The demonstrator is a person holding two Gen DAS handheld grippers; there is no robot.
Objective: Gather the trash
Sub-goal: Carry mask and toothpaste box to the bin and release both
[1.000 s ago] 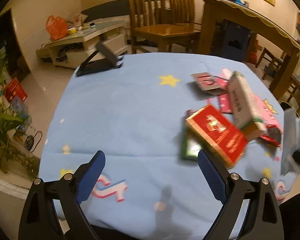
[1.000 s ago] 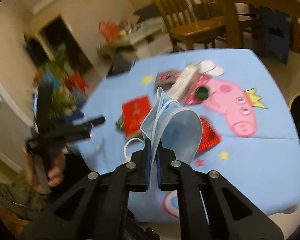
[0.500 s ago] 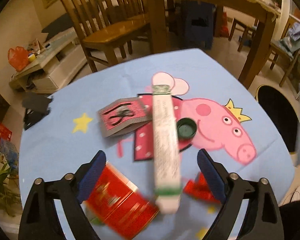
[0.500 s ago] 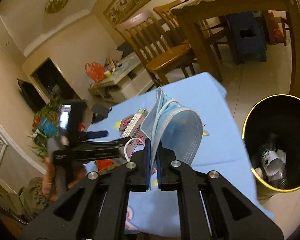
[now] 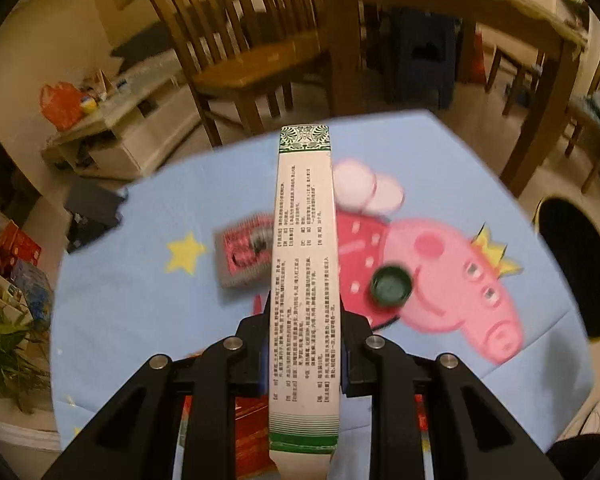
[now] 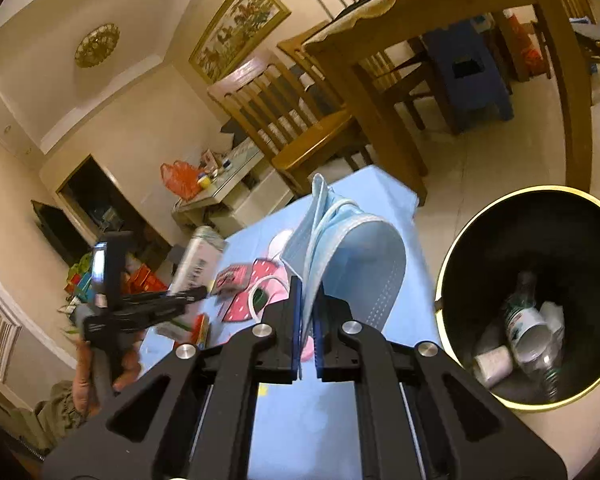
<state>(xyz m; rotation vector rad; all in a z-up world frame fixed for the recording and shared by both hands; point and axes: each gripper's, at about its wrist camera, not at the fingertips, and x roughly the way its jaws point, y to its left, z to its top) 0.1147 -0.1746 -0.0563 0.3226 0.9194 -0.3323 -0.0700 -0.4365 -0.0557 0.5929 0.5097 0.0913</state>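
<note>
My left gripper (image 5: 304, 344) is shut on a long white carton (image 5: 305, 264) with green ends, held above the blue tablecloth (image 5: 132, 312). The carton also shows in the right wrist view (image 6: 198, 264). My right gripper (image 6: 308, 320) is shut on a light blue face mask (image 6: 360, 264), held over the table's right edge beside a black trash bin (image 6: 540, 292) with a gold rim. The bin holds bottles and a cup. A green bottle cap (image 5: 391, 285), a pink-and-grey packet (image 5: 246, 254) and a red box (image 5: 252, 436) lie on the cloth.
Wooden chairs (image 5: 236, 40) and a large wooden table (image 5: 460, 8) stand beyond the blue table. A black phone stand (image 5: 94, 216) sits at the cloth's far left. The bin also shows at the right of the left wrist view (image 5: 572, 272). Plants (image 5: 0, 340) are at the left.
My left gripper has closed on the white carton and lifted it. My right gripper has swung further right with the mask, so the bin is closer and larger.
</note>
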